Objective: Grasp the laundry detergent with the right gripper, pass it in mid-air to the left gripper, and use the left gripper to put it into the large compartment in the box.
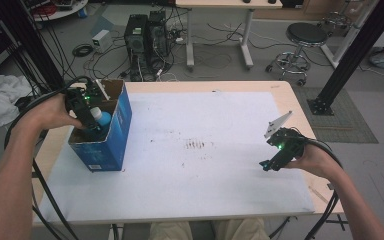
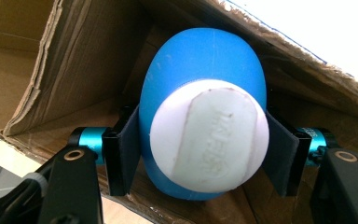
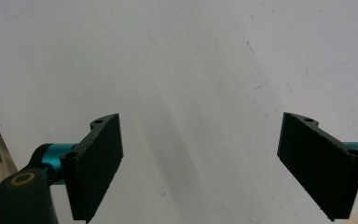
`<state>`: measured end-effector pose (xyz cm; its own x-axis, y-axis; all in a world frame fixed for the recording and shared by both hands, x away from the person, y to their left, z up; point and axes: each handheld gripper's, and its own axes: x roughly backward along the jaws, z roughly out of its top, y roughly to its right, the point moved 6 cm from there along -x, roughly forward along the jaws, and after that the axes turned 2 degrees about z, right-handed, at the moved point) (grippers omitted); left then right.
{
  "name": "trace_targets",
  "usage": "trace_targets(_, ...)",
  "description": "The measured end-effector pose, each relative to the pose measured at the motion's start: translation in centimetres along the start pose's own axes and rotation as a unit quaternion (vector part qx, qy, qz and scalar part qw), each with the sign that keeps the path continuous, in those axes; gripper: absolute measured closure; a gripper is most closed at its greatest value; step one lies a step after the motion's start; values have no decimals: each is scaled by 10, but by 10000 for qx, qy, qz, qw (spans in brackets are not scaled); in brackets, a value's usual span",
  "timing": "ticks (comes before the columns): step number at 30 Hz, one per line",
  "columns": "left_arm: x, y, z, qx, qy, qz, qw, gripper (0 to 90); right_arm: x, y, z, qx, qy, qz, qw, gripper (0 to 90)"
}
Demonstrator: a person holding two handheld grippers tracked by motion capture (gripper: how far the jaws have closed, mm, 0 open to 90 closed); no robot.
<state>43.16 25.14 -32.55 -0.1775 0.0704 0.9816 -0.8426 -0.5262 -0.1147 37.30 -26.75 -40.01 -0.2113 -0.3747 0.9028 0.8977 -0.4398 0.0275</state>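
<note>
A blue bottle with a white cap (image 2: 205, 126) is clamped between the black jaws of my left gripper (image 2: 205, 154), cap toward the camera, inside the open cardboard box. From above, the left gripper (image 1: 91, 125) reaches down into the blue box (image 1: 117, 132) at the table's left, with the bottle (image 1: 101, 117) showing at its opening. My right gripper (image 1: 266, 165) hovers low over the white table sheet (image 1: 200, 150) at the right. In its own view its jaws stand wide apart, gripper (image 3: 214, 163) holding nothing, over bare white surface.
The box's brown inner walls (image 2: 74, 70) and torn rim (image 2: 298, 51) surround the bottle closely. Dark smudges (image 1: 200, 145) mark the sheet's middle. Beyond the table stand computer towers (image 1: 145, 35), a stool (image 1: 300, 45) and a black frame post (image 1: 350, 55).
</note>
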Motion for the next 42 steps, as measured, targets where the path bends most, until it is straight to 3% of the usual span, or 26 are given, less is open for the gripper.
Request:
trace_targets(15,0,0,0,-1,-56,-10,10000,363,-2,-3,1,12,1,32,10000,133)
trace_targets(29,12,-1,-1,116,-30,39,9999,259,-1,-4,2,22,-10,13,10000,133)
trace_targets(42,26,-6,2,152,6,269,9995,215,-2,-4,0,26,-34,-4,10000,133)
